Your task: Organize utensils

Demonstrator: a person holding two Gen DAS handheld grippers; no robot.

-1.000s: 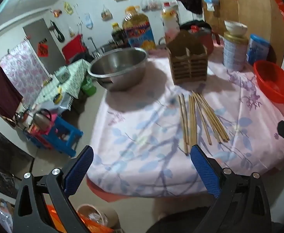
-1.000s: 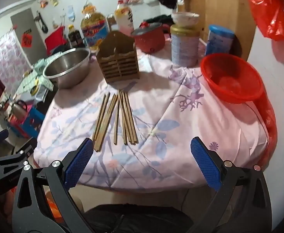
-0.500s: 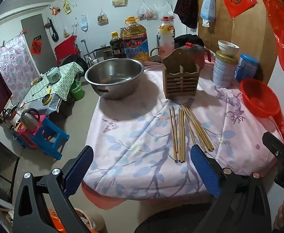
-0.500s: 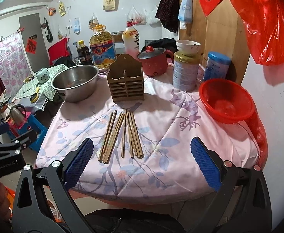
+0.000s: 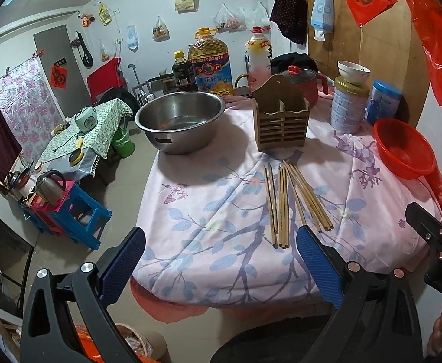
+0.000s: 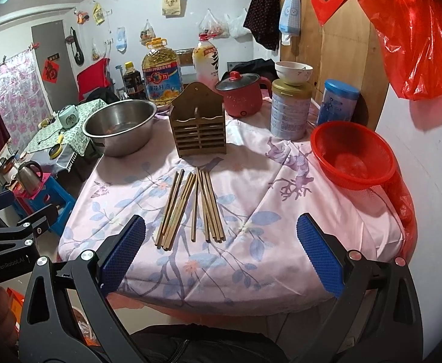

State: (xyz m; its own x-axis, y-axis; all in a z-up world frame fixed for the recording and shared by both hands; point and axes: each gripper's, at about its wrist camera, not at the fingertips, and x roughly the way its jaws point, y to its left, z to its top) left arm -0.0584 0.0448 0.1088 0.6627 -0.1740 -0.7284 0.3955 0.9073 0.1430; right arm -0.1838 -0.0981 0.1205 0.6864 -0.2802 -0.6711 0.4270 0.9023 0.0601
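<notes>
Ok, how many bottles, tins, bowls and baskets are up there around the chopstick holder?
Bottles: 3
Tins: 2
Bowls: 2
Baskets: 1
Total: 8

Floral-clothed table (image 6: 281,211) carries chopsticks (image 6: 190,205), wooden holder (image 6: 199,130), steel bowl (image 6: 119,127), red basket (image 6: 352,154).
</notes>
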